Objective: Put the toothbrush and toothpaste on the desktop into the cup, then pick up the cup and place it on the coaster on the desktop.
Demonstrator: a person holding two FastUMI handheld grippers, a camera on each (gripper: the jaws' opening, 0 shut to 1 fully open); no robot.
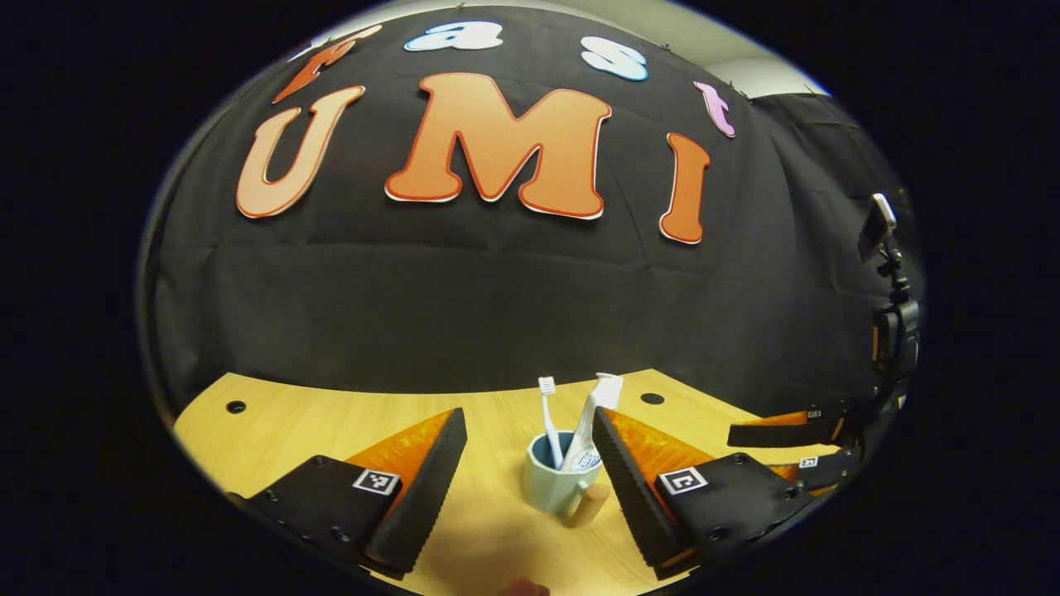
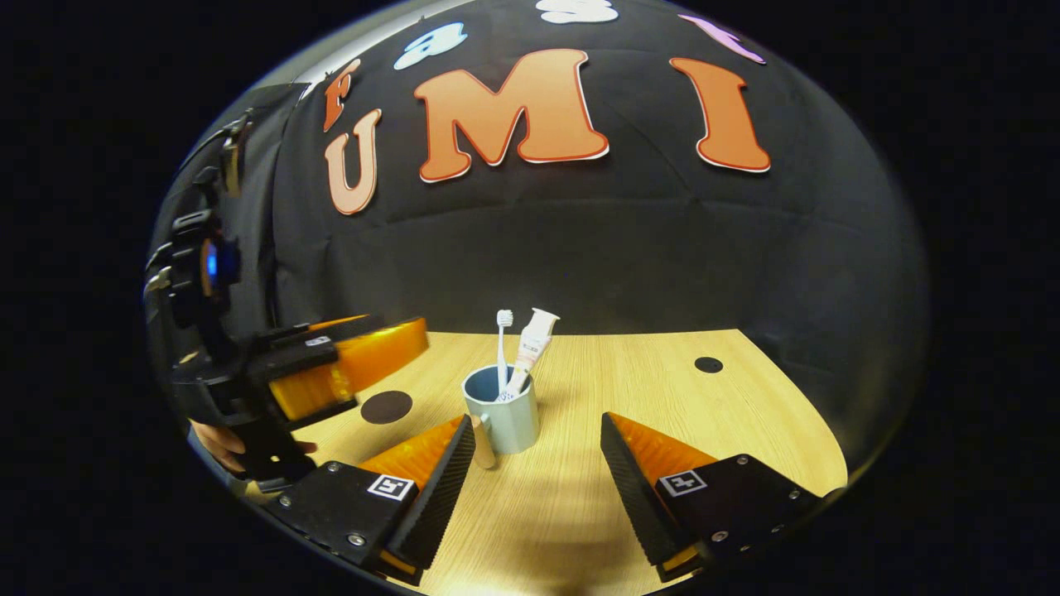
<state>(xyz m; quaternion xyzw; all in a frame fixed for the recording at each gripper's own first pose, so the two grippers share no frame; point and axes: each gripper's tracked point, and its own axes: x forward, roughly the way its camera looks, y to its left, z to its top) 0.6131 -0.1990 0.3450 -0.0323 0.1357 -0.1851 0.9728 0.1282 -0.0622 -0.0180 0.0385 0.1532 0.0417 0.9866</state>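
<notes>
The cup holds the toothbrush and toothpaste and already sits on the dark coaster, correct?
Not quite. The cup holds the toothbrush and toothpaste, but it stands on bare desktop; the right gripper view shows the coaster apart, beside it.

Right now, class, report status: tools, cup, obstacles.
Both tools open, left, right. Toothbrush and toothpaste in cup. Coaster bare.
</notes>
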